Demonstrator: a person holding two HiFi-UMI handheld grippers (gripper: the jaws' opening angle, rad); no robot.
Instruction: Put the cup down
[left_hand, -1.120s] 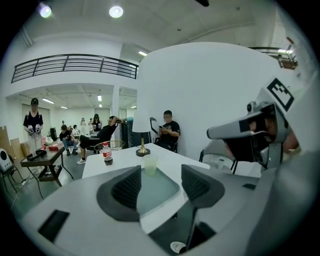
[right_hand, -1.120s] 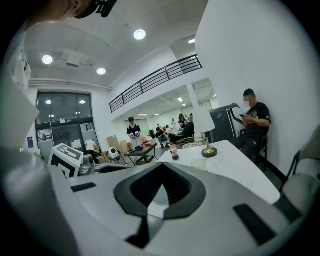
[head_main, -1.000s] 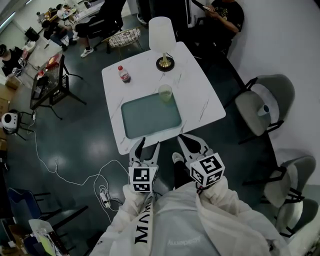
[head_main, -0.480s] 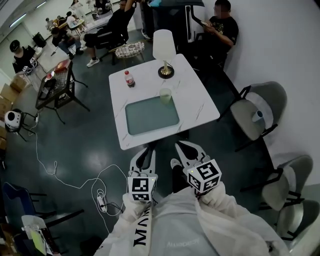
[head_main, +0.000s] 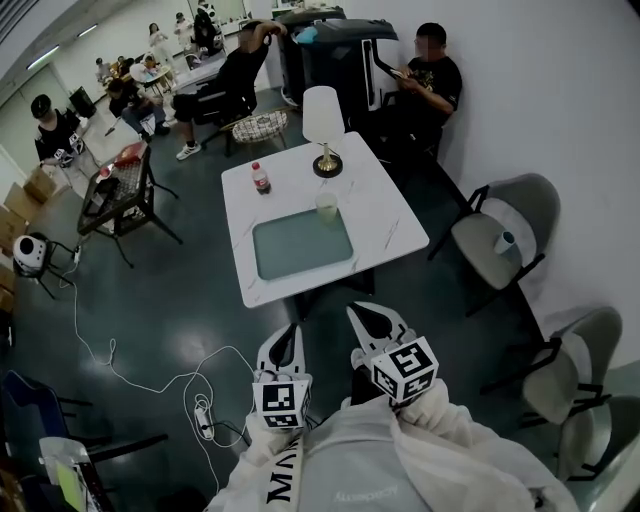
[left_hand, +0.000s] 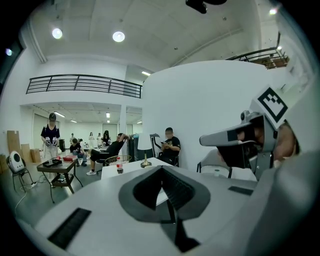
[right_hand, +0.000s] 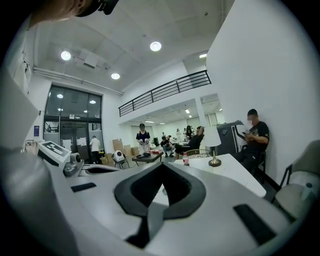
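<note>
Left gripper (head_main: 291, 332) jaws shut tip to tip, they've just been closing, nothing between them. Right gripper (head_main: 360, 313) jaws pressed together too, empty. Both grippers side by side close in front of the person's white sleeves (head_main: 440, 440), above the dark floor (head_main: 190, 300), short of the desk's near edge and well apart from the cup. Cup (head_main: 327, 205) stands upright on the white desk (head_main: 385, 225), at the far right corner of the green tray (head_main: 300, 245). Lamp (head_main: 323, 120) behind the cup at the desk's far edge, small bottle (head_main: 261, 178) to its left. Grey chair (head_main: 495, 235) right of the desk, a seated person in black (head_main: 428, 75) beyond it
</note>
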